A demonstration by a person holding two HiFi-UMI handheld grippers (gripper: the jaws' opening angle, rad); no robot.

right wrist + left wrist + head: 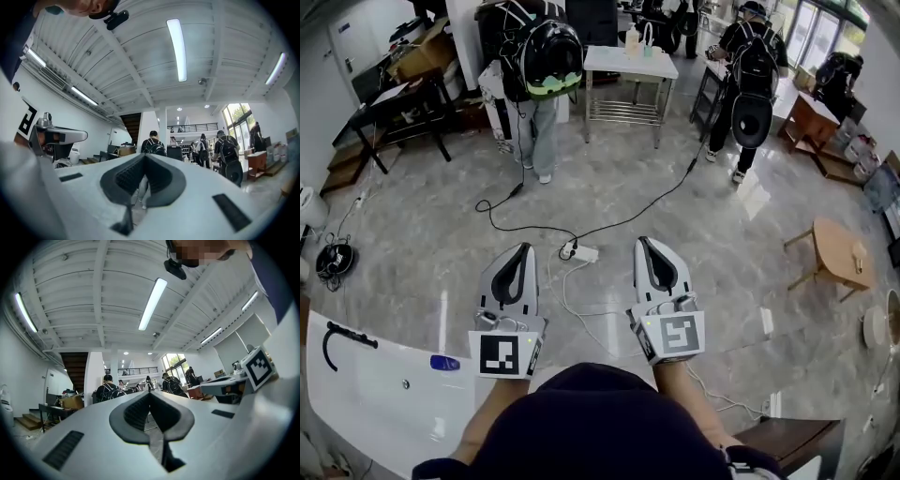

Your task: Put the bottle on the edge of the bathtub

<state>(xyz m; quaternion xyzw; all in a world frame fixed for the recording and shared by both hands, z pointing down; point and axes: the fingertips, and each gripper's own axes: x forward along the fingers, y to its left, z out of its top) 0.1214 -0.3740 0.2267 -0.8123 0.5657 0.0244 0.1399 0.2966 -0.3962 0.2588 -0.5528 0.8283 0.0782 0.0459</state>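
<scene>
Both grippers are held side by side in front of me, pointing out over the floor. In the head view the left gripper [523,249] is shut with nothing between its jaws. The right gripper [643,243] is shut and empty too. In the left gripper view the left gripper [150,393] has its tips meeting, and in the right gripper view the right gripper [144,156] looks the same. The white bathtub [384,389] lies at the lower left, just left of the left gripper, with a black handle [342,336] and a small blue object [444,363] on its rim. No bottle is near either gripper.
A power strip [580,252] with trailing cables lies on the marble floor ahead. Two people with backpacks [539,56] [750,66] stand near a white table [630,66] carrying small bottles. A round wooden table [842,253] stands at the right, and a black fan [336,260] sits at the left.
</scene>
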